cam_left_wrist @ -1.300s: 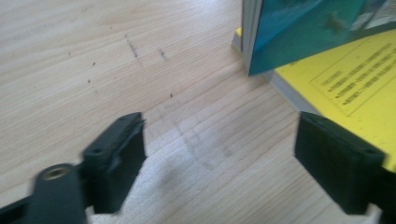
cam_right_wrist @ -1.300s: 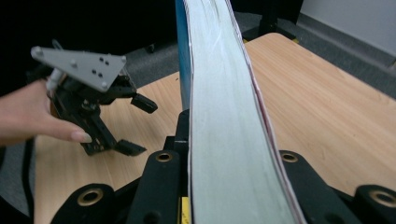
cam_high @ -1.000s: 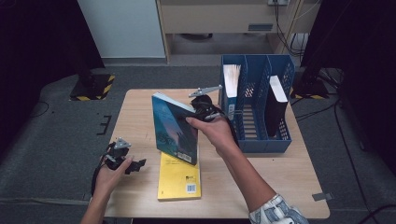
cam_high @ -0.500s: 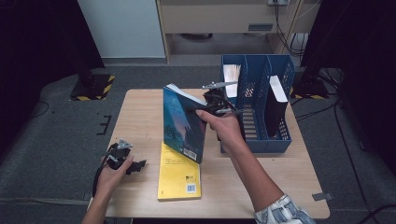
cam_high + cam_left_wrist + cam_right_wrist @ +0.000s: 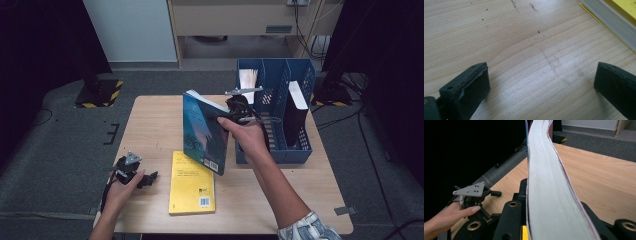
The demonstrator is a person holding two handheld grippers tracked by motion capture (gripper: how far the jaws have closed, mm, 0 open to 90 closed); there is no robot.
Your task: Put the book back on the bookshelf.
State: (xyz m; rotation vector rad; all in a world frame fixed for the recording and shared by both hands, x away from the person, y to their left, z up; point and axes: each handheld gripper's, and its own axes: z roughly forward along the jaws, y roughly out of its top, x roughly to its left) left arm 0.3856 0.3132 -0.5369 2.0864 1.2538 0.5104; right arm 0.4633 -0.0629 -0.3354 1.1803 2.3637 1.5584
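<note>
Clamped jaws of the right gripper (image 5: 235,111) hold a teal book (image 5: 202,132) upright above the table (image 5: 150,120), beside the blue rack (image 5: 280,150). Left gripper (image 5: 541,85) jaws have just been opening wide, empty, near a yellow book (image 5: 192,182).

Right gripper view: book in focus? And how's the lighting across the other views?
Right gripper view: the blue book page edge is soft and washed out up close, with a black void at left. High view: table evenly lit, dark surroundings. Left gripper view: sharp wood grain, no glare, yellow book slightly soft.

The right claw (image 5: 239,111) carried the blue book (image 5: 204,132) toward the organizer (image 5: 295,150).
</note>
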